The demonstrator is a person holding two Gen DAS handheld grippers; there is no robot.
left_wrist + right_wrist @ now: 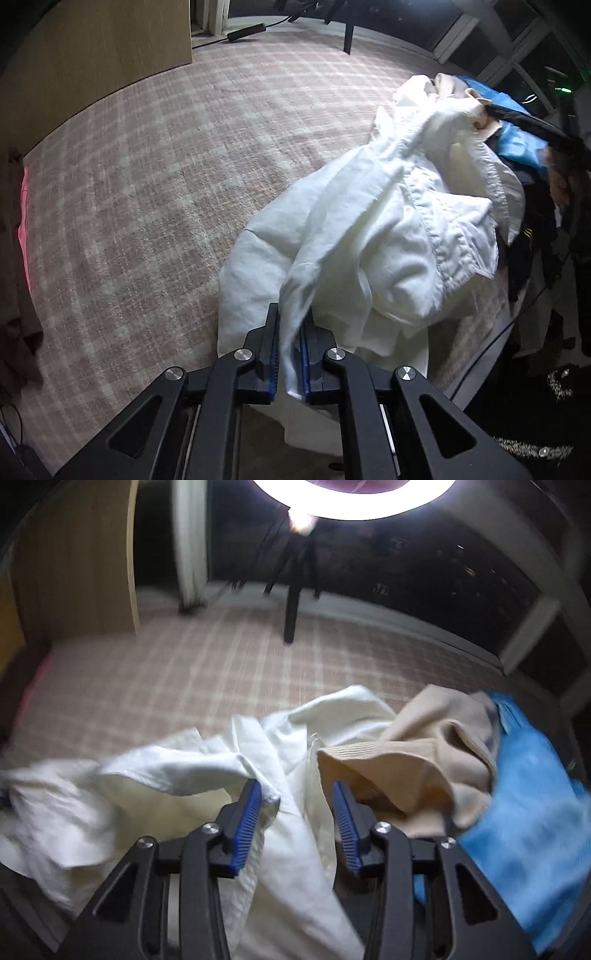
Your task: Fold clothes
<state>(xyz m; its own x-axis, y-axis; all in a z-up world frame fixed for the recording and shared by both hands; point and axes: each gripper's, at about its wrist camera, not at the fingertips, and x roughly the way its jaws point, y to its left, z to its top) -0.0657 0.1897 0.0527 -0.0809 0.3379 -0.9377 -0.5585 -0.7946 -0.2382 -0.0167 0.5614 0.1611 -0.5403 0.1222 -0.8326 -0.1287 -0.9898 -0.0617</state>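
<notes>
A crumpled white shirt (388, 229) lies on the pink plaid bed cover (147, 184). My left gripper (290, 325) is shut on a fold of the white shirt near its lower edge. In the right wrist view the white shirt (184, 775) spreads to the left and runs between the blue pads (247, 812). My right gripper (297, 794) is open with white fabric lying between its fingers. A beige knit garment (417, 760) lies just right of it, and a blue garment (524, 812) lies further right. The right gripper also shows in the left wrist view (491, 112) at the shirt's far end.
A wooden headboard (96, 48) stands at the far left. A tripod leg (291, 616) stands at the bed's far side under a bright ring light (351, 506). Dark clothes (532, 236) lie at the bed's right edge. Windows (498, 33) are behind.
</notes>
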